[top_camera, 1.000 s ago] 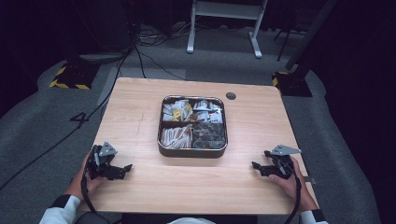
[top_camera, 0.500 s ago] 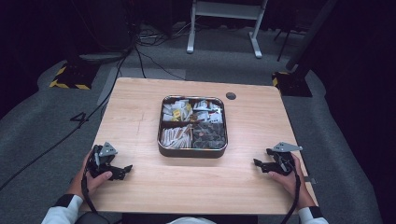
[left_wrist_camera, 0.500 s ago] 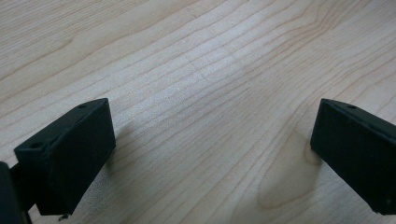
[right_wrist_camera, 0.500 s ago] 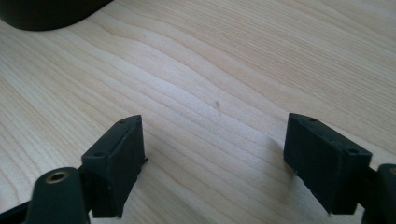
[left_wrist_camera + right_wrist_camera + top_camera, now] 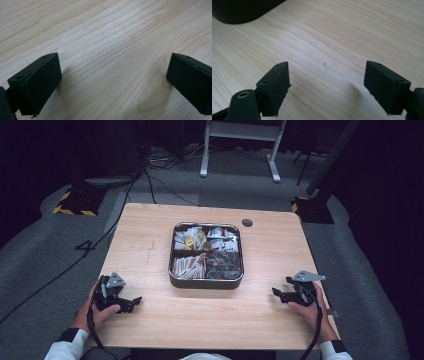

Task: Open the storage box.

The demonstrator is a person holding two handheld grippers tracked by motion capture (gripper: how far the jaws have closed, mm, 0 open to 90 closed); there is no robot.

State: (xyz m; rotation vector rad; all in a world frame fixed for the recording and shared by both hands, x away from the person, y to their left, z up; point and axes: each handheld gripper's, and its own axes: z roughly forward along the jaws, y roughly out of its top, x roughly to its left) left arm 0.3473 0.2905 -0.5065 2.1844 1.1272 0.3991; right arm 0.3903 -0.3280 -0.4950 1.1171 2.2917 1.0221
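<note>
Both the left gripper (image 5: 131,301) and right gripper (image 5: 278,293) gape wide, empty, either side of the tin (image 5: 206,282). Its packets (image 5: 188,265) look light and crinkly; pinch one by an edge.

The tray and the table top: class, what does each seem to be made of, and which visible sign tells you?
The tray looks like metal, with a dull grey sheen along its rounded rim and wall. The table top looks like pale wood or a wood-look laminate: matt, with long grain lines; which of the two cannot be told.
</note>
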